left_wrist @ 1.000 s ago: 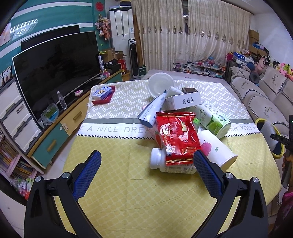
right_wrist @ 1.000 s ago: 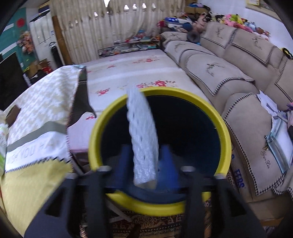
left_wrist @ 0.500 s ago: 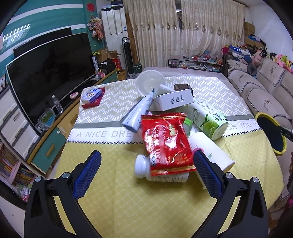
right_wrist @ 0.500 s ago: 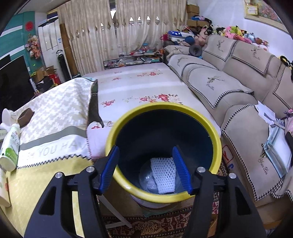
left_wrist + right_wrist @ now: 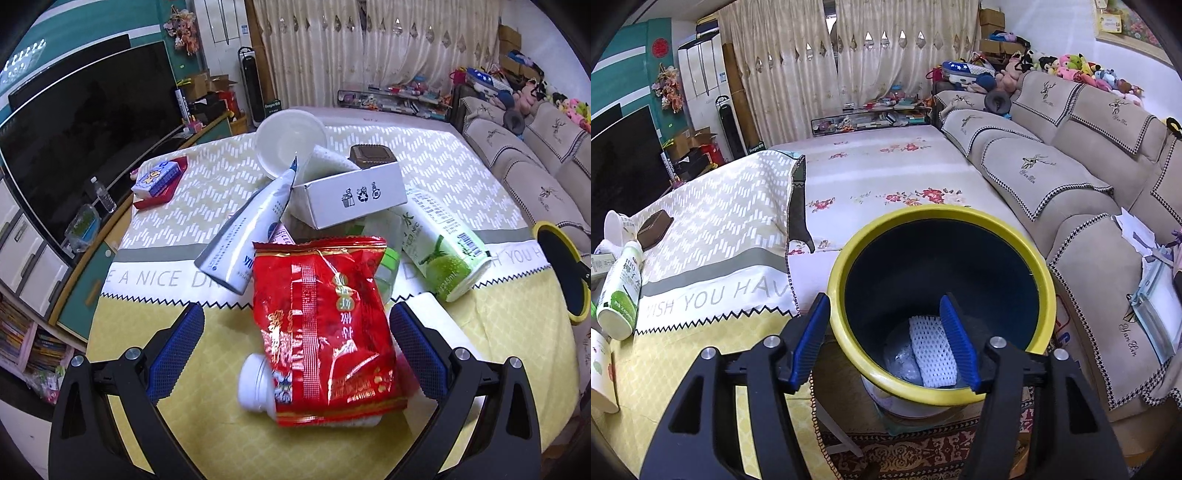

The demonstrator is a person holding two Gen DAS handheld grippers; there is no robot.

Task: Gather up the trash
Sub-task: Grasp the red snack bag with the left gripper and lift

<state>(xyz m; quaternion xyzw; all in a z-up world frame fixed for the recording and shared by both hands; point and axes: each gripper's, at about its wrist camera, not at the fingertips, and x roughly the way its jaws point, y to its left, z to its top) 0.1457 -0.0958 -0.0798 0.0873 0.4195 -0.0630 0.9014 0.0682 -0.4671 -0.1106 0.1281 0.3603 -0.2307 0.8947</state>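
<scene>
the red snack bag [image 5: 325, 328] is lying on top of the trash pile on the table [image 5: 155, 398], partly covering a white pill bottle [image 5: 255, 384] whose cap end is sticking out at its lower left. the bag's long axis is running roughly away from the camera, leaning a little to the left at its far end, so it is sitting nearly in line with the left gripper [image 5: 295, 350]. that gripper is hovering over the bag with its jaws spread wide, one blue pad on each side of the bag and neither pressing on it. i judge the left hand to be the nearer one by far, and a close across the bag's short width looks like the natural next grab.

behind the bag a toothpaste tube [image 5: 247, 240], a white box [image 5: 351, 195], a green drink carton [image 5: 439, 251] and a clear bowl [image 5: 288, 144] are crowding together.

off the table's right side, the yellow-rimmed bin [image 5: 849, 258] is standing on the floor by the sofa [image 5: 1071, 177]. the right gripper [image 5: 886, 339] is hanging above it with jaws apart and empty; a white foam net [image 5: 931, 350] is lying at the bin's bottom.
</scene>
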